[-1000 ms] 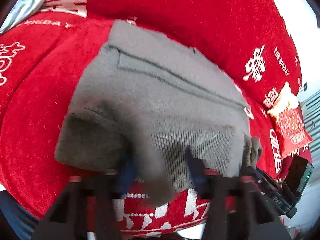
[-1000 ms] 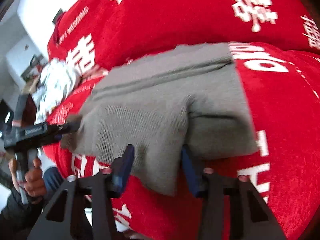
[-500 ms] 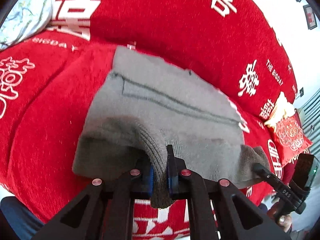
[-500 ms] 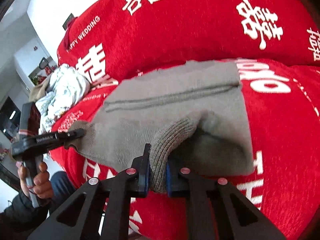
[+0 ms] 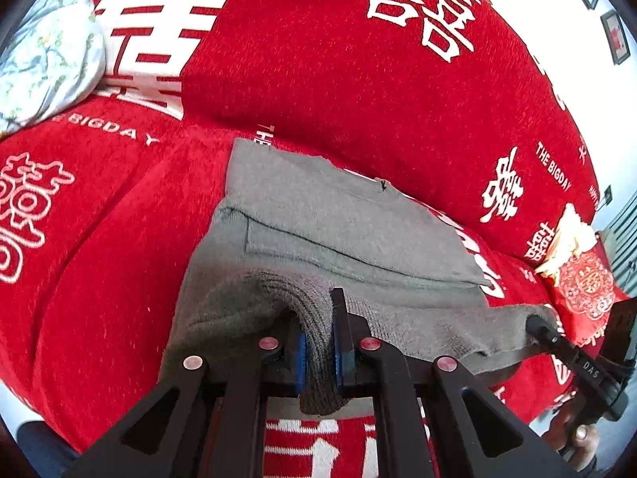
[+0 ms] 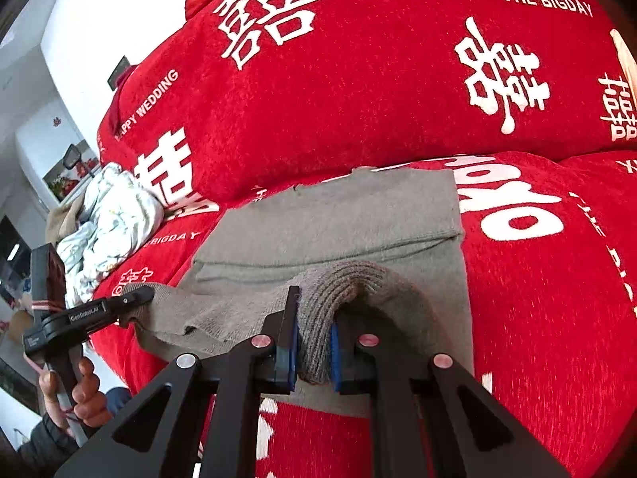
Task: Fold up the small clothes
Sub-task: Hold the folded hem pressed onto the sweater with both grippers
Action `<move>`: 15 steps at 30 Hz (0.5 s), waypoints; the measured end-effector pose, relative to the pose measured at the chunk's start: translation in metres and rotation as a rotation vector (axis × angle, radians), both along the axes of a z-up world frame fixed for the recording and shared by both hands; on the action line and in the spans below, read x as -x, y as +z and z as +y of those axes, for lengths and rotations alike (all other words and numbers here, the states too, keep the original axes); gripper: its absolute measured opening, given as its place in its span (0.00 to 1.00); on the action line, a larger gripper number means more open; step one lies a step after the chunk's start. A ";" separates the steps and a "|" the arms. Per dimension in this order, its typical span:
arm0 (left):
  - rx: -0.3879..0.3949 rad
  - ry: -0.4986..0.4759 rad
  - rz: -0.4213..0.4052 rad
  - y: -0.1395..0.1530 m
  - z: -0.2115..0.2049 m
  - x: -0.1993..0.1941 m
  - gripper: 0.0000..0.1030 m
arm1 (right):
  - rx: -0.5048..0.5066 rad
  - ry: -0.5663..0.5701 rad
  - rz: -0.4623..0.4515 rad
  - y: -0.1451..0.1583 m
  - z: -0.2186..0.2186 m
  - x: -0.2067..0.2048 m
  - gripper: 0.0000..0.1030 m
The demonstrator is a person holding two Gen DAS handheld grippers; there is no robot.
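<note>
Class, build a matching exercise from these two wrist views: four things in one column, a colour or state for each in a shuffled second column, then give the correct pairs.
Column one:
1. left gripper
2. knit garment
3. sofa cover
4. floral cloth

Column two:
A. red with white lettering
B. pale, bunched at the far end of the sofa
C. grey, partly folded
D. shut on the ribbed hem

Pairs: 1-D, 2-C, 3-A, 4-B
</note>
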State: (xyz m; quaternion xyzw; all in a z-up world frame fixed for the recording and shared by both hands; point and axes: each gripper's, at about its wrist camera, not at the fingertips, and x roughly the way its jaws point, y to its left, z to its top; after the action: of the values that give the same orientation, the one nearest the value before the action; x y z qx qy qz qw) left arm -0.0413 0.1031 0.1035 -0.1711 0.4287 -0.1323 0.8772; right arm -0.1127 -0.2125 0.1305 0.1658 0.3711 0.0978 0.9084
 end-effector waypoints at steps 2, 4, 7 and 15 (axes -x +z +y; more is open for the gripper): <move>-0.012 -0.003 -0.002 0.003 -0.002 -0.004 0.11 | -0.003 -0.008 0.000 0.001 -0.001 -0.005 0.13; -0.009 0.001 -0.005 0.005 -0.002 -0.008 0.11 | 0.000 -0.013 0.000 0.003 -0.002 -0.011 0.13; -0.002 0.011 0.002 0.006 0.000 -0.016 0.11 | 0.017 -0.025 0.001 0.006 -0.003 -0.019 0.13; -0.090 0.049 0.003 0.007 -0.008 -0.036 0.11 | 0.077 -0.076 0.012 0.007 -0.007 -0.045 0.13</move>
State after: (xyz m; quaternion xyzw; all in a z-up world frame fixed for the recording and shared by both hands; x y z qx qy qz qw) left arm -0.0057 0.0954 0.1109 -0.1419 0.4314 -0.0910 0.8863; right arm -0.0677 -0.2192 0.1371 0.1456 0.3735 0.0478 0.9149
